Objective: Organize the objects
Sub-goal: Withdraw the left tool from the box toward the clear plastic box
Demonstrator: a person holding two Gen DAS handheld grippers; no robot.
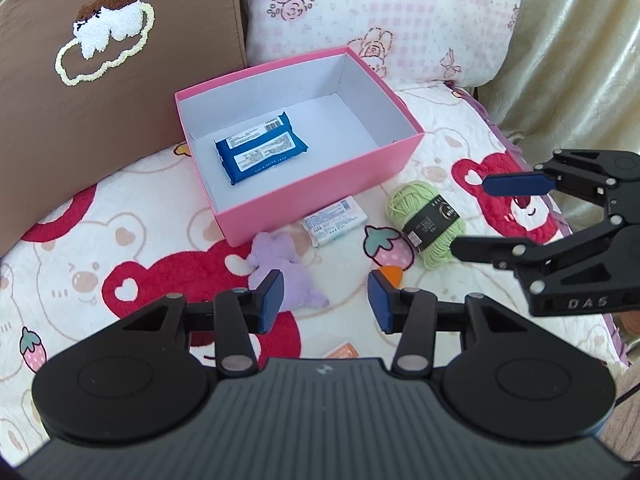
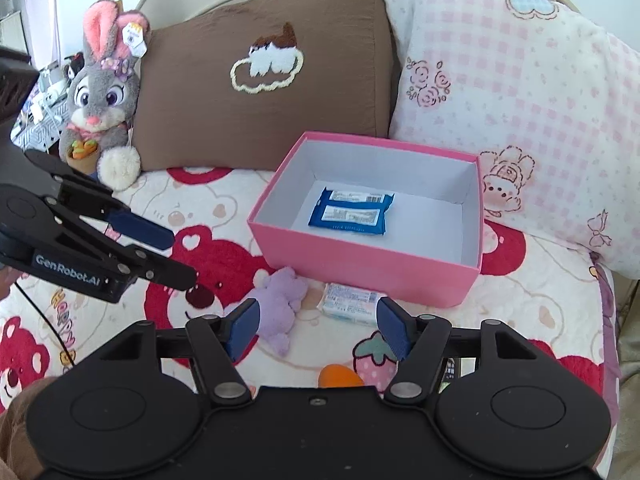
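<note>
Box (image 1: pixel 320 188): pink, open, blue pack (image 1: pixel 262 146) inside.
Left gripper (image 1: pixel 326 304): jaws apart, empty, above plush (image 1: pixel 280 276).
Right gripper (image 2: pixel 316 326): jaws wide, empty.
Next: prob. drop straight onto plush, squeeze mid-body, lift over box rim.

I see a pink box (image 1: pixel 320 196), white inside, holding a blue pack (image 1: pixel 262 147). Before the box: a lilac plush (image 1: pixel 280 264), green yarn (image 1: pixel 428 220), and a white blanket (image 1: pixel 160 248) printed with red bears.

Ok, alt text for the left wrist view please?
An open pink box on a bear-print bed holds a blue packet; in front lie a purple plush, white packet and green yarn. Both hand-held grippers are empty.
</note>
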